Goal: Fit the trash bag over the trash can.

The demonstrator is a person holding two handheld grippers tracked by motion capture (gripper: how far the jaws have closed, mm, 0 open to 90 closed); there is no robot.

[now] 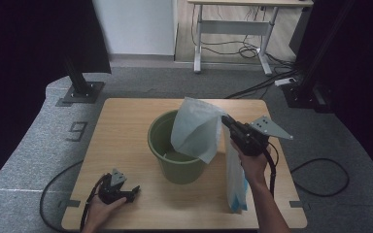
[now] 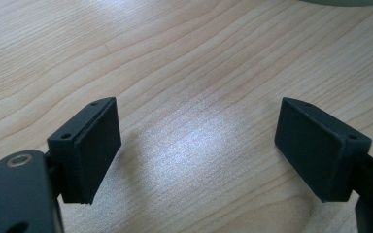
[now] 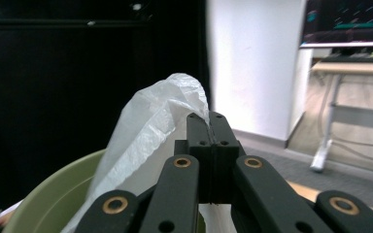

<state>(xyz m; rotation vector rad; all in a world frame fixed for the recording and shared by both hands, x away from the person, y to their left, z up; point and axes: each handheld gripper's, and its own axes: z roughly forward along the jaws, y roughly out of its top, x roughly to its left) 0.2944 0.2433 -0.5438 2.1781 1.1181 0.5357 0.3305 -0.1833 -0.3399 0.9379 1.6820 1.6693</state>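
A green bucket [image 1: 161,148] stands in the middle of the wooden table [image 1: 126,121]. Above its right rim hangs a white plastic bag [image 1: 194,128], and my right gripper [image 1: 225,119] is shut on the bag's upper edge. In the right gripper view the bag [image 3: 150,126] bulges up to the left of the closed jaws, over the bucket rim [image 3: 53,189]. My left gripper [image 1: 132,192] rests on the table near the front left corner. Its pads [image 2: 99,148] stand wide apart over bare wood, with nothing between them.
A second white bag with blue print [image 1: 235,179] stands upright on the table right of the bucket, under my right hand. Black frame posts [image 1: 80,82] and cables [image 1: 320,177] lie on the grey floor around the table. A desk [image 1: 233,29] stands behind.
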